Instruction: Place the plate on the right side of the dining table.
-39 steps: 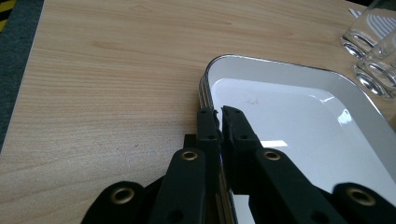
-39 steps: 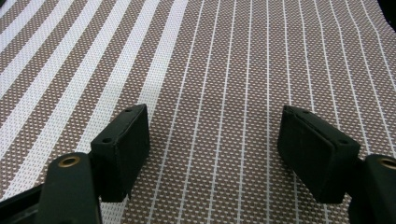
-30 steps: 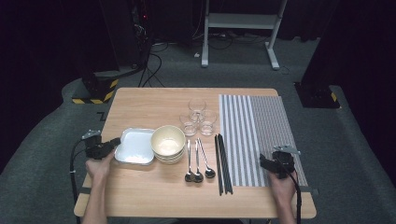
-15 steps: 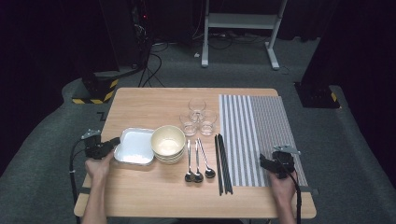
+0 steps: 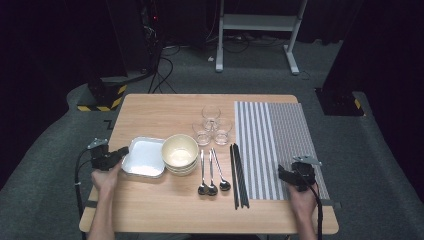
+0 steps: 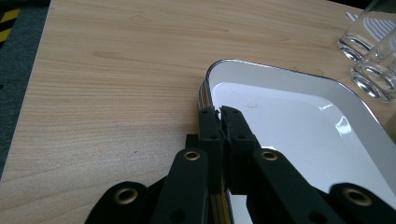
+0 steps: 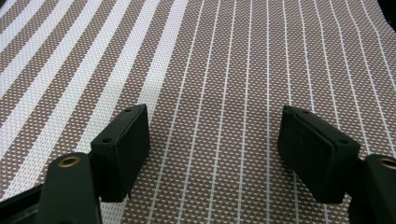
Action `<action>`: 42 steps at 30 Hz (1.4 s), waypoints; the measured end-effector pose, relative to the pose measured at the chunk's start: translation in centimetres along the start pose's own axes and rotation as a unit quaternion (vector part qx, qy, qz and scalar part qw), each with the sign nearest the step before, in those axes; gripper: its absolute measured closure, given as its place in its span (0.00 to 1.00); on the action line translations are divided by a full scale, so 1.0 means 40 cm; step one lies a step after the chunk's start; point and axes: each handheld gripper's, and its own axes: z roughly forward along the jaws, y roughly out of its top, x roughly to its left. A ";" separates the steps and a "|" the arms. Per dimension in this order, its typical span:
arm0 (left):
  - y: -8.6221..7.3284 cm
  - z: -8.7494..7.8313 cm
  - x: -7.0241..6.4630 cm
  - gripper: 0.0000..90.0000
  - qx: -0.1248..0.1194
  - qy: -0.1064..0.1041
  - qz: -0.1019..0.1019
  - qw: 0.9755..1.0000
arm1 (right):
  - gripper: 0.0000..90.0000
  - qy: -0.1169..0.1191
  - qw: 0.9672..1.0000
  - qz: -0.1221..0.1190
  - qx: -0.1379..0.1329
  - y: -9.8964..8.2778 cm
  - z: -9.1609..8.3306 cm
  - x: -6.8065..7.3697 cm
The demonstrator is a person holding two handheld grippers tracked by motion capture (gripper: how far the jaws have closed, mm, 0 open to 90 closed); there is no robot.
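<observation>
The left gripper (image 6: 219, 112) has its black jaws pinched tight on the near rim of the white rectangular metal-edged tray (image 5: 145, 157), one jaw inside, one outside. That tray sits at nine o'clock on the light wooden table (image 5: 160, 112), touching the cream round bowl (image 5: 180, 152) at its three o'clock side. Over at four o'clock, the right gripper (image 7: 212, 149) hovers with jaws spread wide, nothing between them, above the brown-and-white striped woven placemat (image 7: 224, 56).
</observation>
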 end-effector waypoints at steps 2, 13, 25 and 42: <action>0.001 -0.001 -0.002 0.97 -0.002 0.001 0.002 1.000 | 0.28 0.000 1.000 0.000 0.000 0.000 0.000 0.000; 0.008 -0.008 -0.008 0.98 -0.008 0.005 0.008 1.000 | 0.28 0.000 1.000 0.000 0.000 0.000 0.000 0.000; 0.014 -0.012 -0.015 0.98 -0.016 0.011 0.010 1.000 | 0.28 0.000 1.000 0.000 0.000 0.000 0.000 0.000; 0.018 -0.015 -0.014 0.98 -0.025 0.018 0.007 1.000 | 0.28 0.000 1.000 0.000 0.000 0.000 0.000 0.000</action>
